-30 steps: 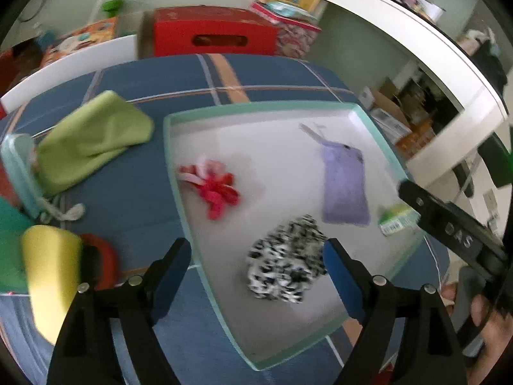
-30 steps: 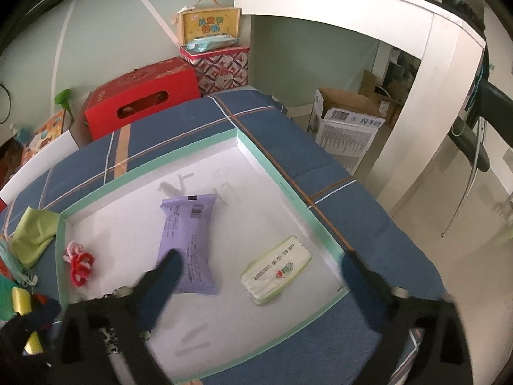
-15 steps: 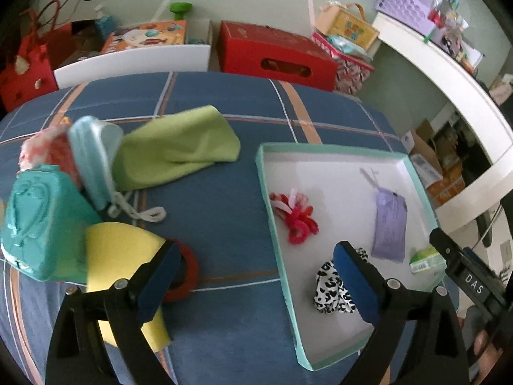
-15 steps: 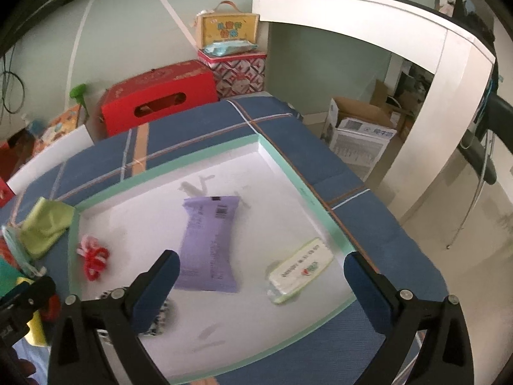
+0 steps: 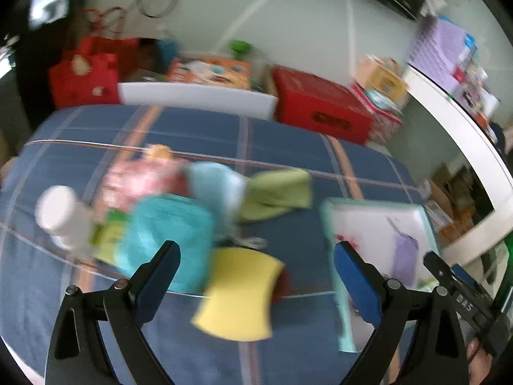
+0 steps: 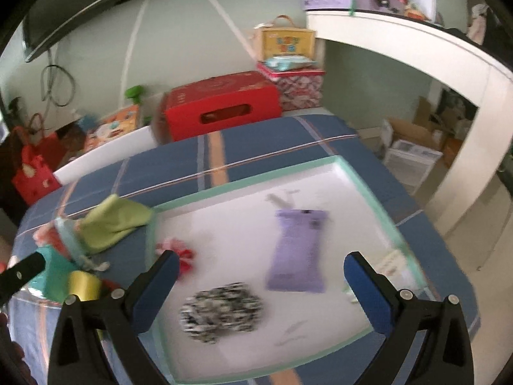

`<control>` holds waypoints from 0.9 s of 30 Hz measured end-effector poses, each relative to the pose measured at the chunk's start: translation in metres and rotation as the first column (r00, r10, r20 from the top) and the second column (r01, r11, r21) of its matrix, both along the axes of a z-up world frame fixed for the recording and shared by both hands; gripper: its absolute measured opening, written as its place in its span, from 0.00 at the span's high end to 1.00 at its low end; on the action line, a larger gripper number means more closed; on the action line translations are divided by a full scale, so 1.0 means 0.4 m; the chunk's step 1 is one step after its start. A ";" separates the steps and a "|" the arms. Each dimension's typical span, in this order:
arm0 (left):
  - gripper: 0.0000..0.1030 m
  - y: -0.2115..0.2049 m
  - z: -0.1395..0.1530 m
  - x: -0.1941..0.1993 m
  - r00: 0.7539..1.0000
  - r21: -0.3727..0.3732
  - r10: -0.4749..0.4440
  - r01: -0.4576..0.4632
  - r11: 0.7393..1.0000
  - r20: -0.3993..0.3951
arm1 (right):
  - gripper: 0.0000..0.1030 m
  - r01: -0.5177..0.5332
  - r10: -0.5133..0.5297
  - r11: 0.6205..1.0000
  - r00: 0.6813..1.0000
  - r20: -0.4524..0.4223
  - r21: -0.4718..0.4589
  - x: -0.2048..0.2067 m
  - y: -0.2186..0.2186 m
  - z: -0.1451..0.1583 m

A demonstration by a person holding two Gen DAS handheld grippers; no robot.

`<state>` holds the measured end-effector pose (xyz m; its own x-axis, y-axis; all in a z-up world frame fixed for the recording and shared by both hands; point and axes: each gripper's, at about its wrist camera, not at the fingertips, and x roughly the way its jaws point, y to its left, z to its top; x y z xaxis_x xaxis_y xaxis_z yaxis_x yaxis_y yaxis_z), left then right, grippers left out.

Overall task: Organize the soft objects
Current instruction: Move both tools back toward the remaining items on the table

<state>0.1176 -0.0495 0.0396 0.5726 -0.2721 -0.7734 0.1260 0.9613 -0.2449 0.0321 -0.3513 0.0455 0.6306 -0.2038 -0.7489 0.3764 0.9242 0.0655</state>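
A white tray with a mint rim lies on the blue plaid table. In it are a purple pouch, a black-and-white scrunchie, a red-pink hair tie and a white-green wipes pack. Left of the tray lie a green cloth, a yellow sponge, a teal pack, a light blue item and a pink-red item. My left gripper is open above the yellow sponge. My right gripper is open above the tray.
A white bottle lies at the left of the pile. A red box and patterned boxes stand behind the table. A white desk is at the right. A red bag is at the back left.
My left gripper has swung left from the tray to the pile of loose items. My right gripper has turned left, bringing the scrunchie and hair tie into its view. Both stay open.
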 end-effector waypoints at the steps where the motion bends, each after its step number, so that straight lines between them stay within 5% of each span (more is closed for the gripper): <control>1: 0.06 0.032 0.007 -0.001 1.000 0.009 0.027 -0.027 1.000 0.011 | 0.00 -0.023 0.023 1.000 1.000 0.004 0.012 0.005 0.015 0.000; 10: 0.06 0.259 0.007 -0.014 0.976 0.041 0.220 -0.220 0.975 0.001 | 0.00 -0.221 0.221 0.975 0.975 -0.007 0.030 0.061 0.189 -0.002; 17: 0.06 0.347 -0.013 -0.043 0.963 0.076 0.268 -0.267 0.961 -0.009 | 0.00 -0.325 0.327 0.944 0.944 -0.050 0.051 0.095 0.320 -0.023; 27: 0.06 0.382 -0.107 -0.042 0.951 0.065 0.274 -0.267 0.961 -0.144 | 0.00 -0.429 0.426 0.903 0.891 -0.157 0.015 0.124 0.450 -0.097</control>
